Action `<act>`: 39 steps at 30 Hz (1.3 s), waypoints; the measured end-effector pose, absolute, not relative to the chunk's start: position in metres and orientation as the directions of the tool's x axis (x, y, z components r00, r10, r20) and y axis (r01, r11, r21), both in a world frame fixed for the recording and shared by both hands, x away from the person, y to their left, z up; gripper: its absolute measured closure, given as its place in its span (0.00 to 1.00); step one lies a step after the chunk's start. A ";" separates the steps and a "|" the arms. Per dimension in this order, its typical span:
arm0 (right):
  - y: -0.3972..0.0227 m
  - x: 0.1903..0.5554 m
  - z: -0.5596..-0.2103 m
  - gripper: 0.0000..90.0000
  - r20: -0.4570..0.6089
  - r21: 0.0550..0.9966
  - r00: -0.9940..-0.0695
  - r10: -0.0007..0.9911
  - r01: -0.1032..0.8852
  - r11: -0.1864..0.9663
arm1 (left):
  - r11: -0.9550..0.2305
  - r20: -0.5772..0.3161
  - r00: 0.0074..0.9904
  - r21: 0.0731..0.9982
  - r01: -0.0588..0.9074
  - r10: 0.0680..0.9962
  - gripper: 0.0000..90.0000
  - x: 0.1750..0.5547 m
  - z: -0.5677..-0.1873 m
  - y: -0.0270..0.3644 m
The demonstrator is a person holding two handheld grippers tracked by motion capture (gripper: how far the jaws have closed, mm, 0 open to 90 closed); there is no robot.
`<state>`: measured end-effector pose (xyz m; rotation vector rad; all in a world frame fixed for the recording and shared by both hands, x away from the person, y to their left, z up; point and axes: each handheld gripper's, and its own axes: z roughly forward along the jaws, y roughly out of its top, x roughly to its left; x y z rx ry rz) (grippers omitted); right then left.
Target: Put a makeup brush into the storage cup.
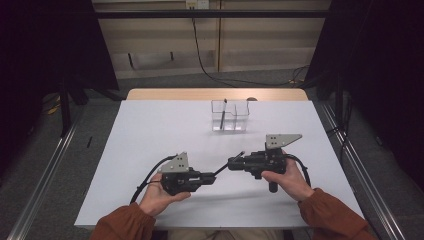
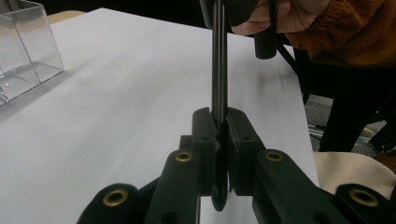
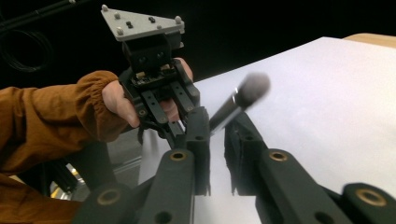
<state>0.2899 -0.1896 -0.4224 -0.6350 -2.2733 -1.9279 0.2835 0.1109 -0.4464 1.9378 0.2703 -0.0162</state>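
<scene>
No readable markings

I find no text, label, brand, number or sign legible on anything before my jaws here.

Pen tip (image 3: 252,88) blurred, near camera

A slim black pen (image 1: 231,161) hangs above the white table, slanted between the two grippers, its upper end toward the far right. Its lower end is clamped in the left gripper (image 2: 219,128); the other end passes between the jaws of the right gripper (image 3: 215,140), with a blurred rounded tip poking beyond them.
</scene>
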 end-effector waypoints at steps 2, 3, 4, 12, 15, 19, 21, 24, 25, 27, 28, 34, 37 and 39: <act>-0.189 0.290 -0.422 0.92 0.353 0.916 -0.905 0.239 0.386 0.110 | -0.359 -0.135 0.974 0.913 0.193 0.180 0.93 0.283 -0.446 0.110; -0.189 0.291 -0.423 0.92 0.357 0.915 -0.904 0.234 0.389 0.108 | -0.358 -0.132 0.975 0.914 0.191 0.181 0.93 0.283 -0.447 0.110; -0.189 0.291 -0.423 0.92 0.362 0.914 -0.904 0.229 0.393 0.105 | -0.361 -0.131 0.975 0.913 0.189 0.180 0.93 0.283 -0.447 0.110; -0.188 0.292 -0.423 0.94 0.379 0.908 -0.901 0.212 0.406 0.103 | -0.365 -0.130 0.974 0.911 0.192 0.186 0.91 0.284 -0.449 0.110; -0.189 0.292 -0.422 0.94 0.385 0.906 -0.899 0.208 0.411 0.102 | -0.355 -0.126 0.972 0.915 0.190 0.196 0.87 0.285 -0.449 0.111; -0.188 0.293 -0.420 0.94 0.381 0.910 -0.901 0.207 0.405 0.086 | -0.344 -0.120 0.970 0.920 0.189 0.213 0.80 0.285 -0.447 0.112; -0.189 0.293 -0.419 0.94 0.378 0.911 -0.900 0.216 0.403 0.085 | -0.332 -0.117 0.968 0.924 0.188 0.222 0.77 0.285 -0.447 0.113; -0.192 0.293 -0.419 0.94 0.378 0.911 -0.898 0.226 0.404 0.080 | -0.329 -0.111 0.965 0.926 0.188 0.237 0.71 0.285 -0.447 0.113; -0.192 0.293 -0.418 0.94 0.379 0.911 -0.897 0.227 0.405 0.078 | -0.328 -0.106 0.964 0.926 0.184 0.243 0.69 0.285 -0.447 0.114; -0.193 0.293 -0.417 0.94 0.376 0.912 -0.898 0.231 0.402 0.079 | -0.319 -0.109 0.962 0.929 0.189 0.250 0.67 0.284 -0.447 0.114; -0.194 0.293 -0.417 0.94 0.374 0.912 -0.898 0.234 0.402 0.083 | -0.315 -0.111 0.960 0.930 0.191 0.255 0.64 0.284 -0.447 0.114; -0.195 0.294 -0.417 0.94 0.369 0.912 -0.893 0.259 0.401 0.083 | -0.296 -0.127 0.941 0.929 0.224 0.312 0.46 0.286 -0.445 0.118; -0.196 0.294 -0.417 0.94 0.366 0.912 -0.891 0.268 0.401 0.087 | -0.281 -0.120 0.931 0.933 0.225 0.345 0.38 0.286 -0.442 0.122; -0.197 0.295 -0.417 0.94 0.364 0.912 -0.890 0.275 0.400 0.087 | -0.275 -0.117 0.920 0.933 0.230 0.374 0.31 0.286 -0.441 0.124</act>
